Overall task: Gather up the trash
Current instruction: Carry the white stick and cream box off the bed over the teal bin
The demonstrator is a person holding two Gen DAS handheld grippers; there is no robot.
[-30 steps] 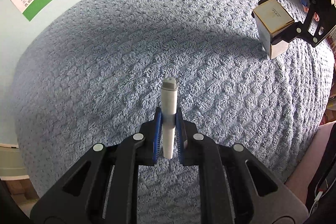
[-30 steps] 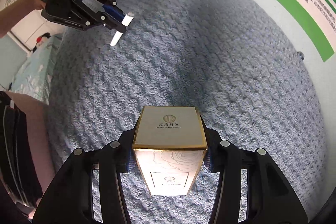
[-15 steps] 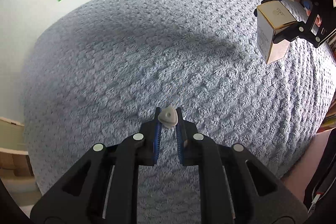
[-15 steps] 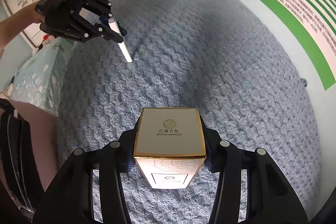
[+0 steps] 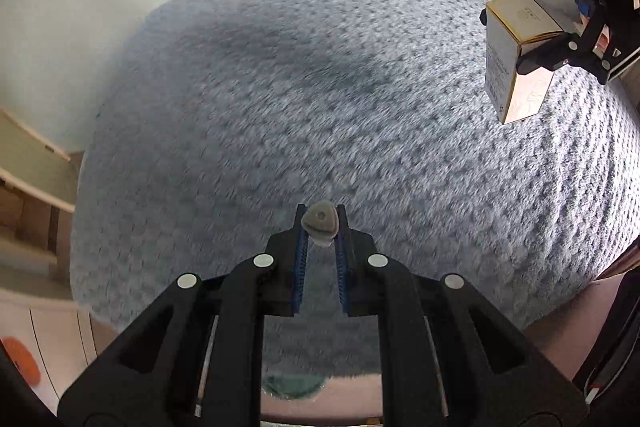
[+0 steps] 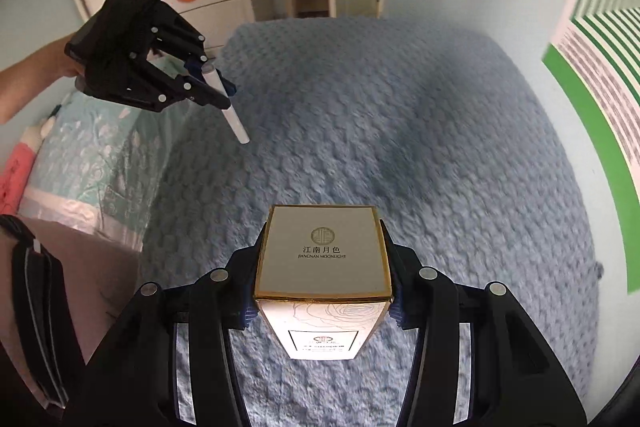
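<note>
Above the blue blanket (image 6: 400, 131), the left gripper (image 5: 320, 227) has its fingers closed on a white tube (image 6: 232, 107), and the right gripper (image 6: 322, 307) clamps a gold-edged box (image 6: 324, 255).

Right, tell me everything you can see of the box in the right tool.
The box is a tall, square-ended carton, apparently of card, white with gold edging. Its end face carries a round emblem, Chinese characters and the words JIANGNAN MOONLIGHT; one long side shows a faint rose line drawing and a small framed label. It looks closed and undented. The right tool is shut on it, one finger against each opposite side near the top, holding it clear above the blue blanket. Nothing else touches it.
</note>
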